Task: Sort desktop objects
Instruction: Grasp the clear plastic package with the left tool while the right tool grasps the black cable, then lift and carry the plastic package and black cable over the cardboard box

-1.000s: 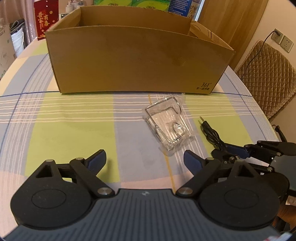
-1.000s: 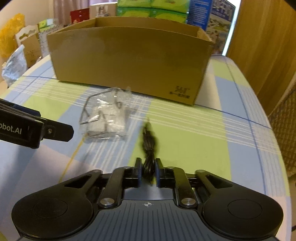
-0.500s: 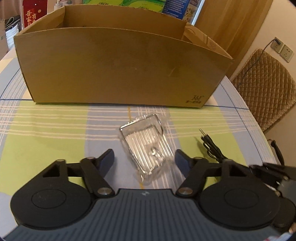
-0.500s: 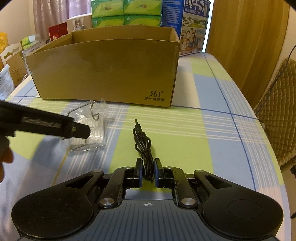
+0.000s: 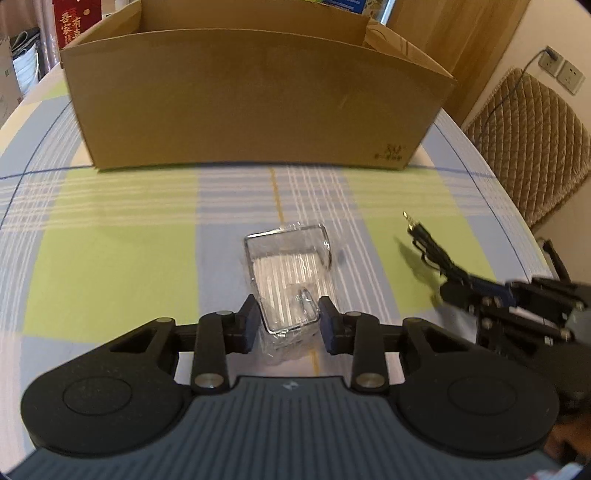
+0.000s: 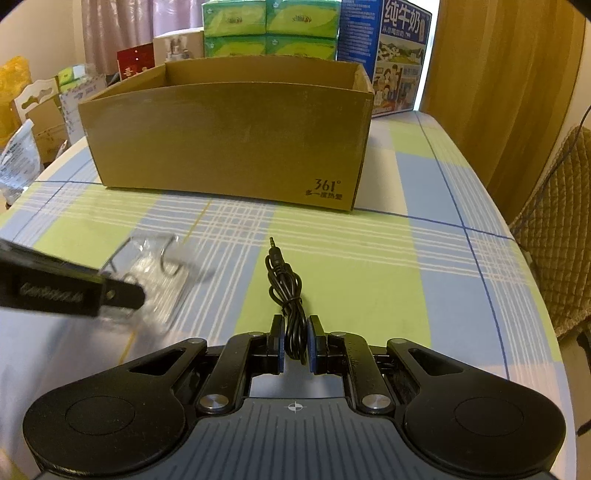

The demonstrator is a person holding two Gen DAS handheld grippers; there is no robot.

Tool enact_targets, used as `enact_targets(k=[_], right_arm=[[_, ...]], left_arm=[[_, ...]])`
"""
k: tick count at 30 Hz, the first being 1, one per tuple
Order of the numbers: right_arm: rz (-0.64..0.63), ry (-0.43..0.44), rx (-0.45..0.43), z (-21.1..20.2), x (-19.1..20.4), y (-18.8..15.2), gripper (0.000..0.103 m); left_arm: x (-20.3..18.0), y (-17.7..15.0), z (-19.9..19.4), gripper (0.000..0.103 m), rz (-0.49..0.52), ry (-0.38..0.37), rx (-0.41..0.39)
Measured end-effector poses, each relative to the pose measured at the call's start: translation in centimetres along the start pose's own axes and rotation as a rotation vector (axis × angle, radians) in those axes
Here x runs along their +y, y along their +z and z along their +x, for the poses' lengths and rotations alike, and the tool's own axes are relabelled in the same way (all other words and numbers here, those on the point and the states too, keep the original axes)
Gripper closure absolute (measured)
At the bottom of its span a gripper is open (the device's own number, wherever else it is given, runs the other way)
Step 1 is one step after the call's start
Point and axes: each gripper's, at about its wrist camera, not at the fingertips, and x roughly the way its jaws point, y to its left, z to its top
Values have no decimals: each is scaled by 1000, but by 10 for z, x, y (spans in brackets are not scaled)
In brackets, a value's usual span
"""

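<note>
A clear plastic packet (image 5: 291, 291) with a bent metal wire frame inside is seen lying on the checked tablecloth (image 5: 110, 258), its near end set between the fingers of the left gripper (image 5: 288, 326). The blue pads (image 5: 250, 325) are drawn in close on either side of the packet, the left one seemingly touching it, though whether it is actually clamped cannot be told from the blurred wrapping. In the right wrist view the same packet (image 6: 159, 273) is smeared by motion and partly hidden behind the black side of the left gripper (image 6: 66, 291). A bundled black audio cable (image 6: 288, 295) is pinched between the nearly closed fingers of the right gripper (image 6: 294, 347), with its metal jack plug pointing forward towards the box and its coil held clear above the cloth. From the left wrist view the cable (image 5: 432, 251) is shown to the right of the packet, well apart from it, projecting from the right gripper (image 5: 476, 295). A large open cardboard box (image 6: 229, 140) stands on the table beyond both objects, its printed front wall facing the cameras. Green tissue packs (image 6: 269, 29) and a blue milk carton case (image 6: 384, 51) are stacked behind the box, and a quilted chair (image 5: 524, 136) is placed at the table's right edge.
</note>
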Motion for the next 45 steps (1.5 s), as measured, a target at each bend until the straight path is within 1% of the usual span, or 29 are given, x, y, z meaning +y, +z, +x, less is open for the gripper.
enact_targets(k=[6, 10, 11, 15, 17, 20, 24, 34, 45], right_arm=[[-5, 9, 4, -15, 7, -11, 95], [0, 9, 6, -19, 9, -16, 94], [-1, 9, 7, -19, 9, -17, 94], [0, 8, 14, -16, 8, -16, 94], [0, 7, 15, -15, 9, -17, 94], [1, 6, 19, -13, 8, -19, 94], [2, 6, 14, -14, 9, -19, 94], [15, 11, -1, -21, 10, -20, 94], [49, 42, -12, -43, 11, -20, 94]], left_arm=[[-6, -18, -15, 74, 38, 8, 17], [-5, -24, -18, 71, 26, 16, -12], [-4, -26, -18, 69, 22, 22, -16], [-4, -31, -12, 69, 12, 41, -27], [-6, -33, -11, 67, 19, 54, -39], [-6, -34, -10, 72, 15, 46, -44], [-4, -31, -12, 76, 4, 42, -25], [-10, -36, -36, 77, 0, 31, -40], [-8, -42, -65, 77, -13, 39, -51]])
